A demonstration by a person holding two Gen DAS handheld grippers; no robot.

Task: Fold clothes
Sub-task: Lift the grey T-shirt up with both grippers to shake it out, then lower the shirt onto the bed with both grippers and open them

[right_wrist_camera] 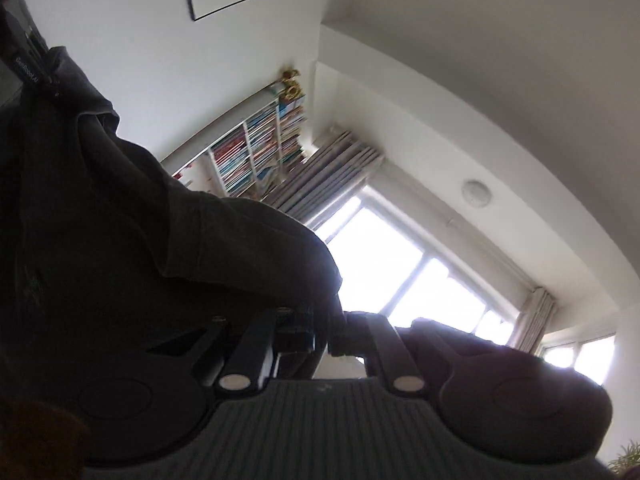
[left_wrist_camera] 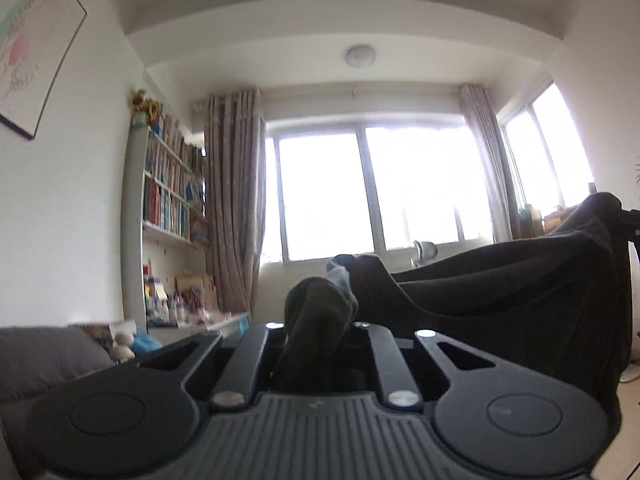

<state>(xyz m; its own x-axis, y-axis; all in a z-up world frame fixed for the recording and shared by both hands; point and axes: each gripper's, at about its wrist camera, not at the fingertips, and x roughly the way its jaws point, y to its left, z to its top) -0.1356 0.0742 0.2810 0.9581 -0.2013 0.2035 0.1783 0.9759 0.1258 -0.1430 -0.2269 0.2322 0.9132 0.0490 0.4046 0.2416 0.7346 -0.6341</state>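
A dark garment (left_wrist_camera: 520,280) is held up in the air between both grippers. In the left wrist view my left gripper (left_wrist_camera: 318,332) is shut on a bunched dark edge of it (left_wrist_camera: 320,312), and the cloth stretches away to the right toward the other gripper (left_wrist_camera: 630,220). In the right wrist view my right gripper (right_wrist_camera: 320,336) is shut on the garment (right_wrist_camera: 140,240), which hangs in dark folds over the left half of the frame. The left gripper (right_wrist_camera: 32,68) shows at the top left, holding the far corner.
A bookshelf (left_wrist_camera: 172,192) stands by the left wall beside curtains (left_wrist_camera: 236,200) and bright windows (left_wrist_camera: 372,192). A grey cushion (left_wrist_camera: 44,360) lies at the lower left. A framed picture (left_wrist_camera: 32,40) hangs on the wall.
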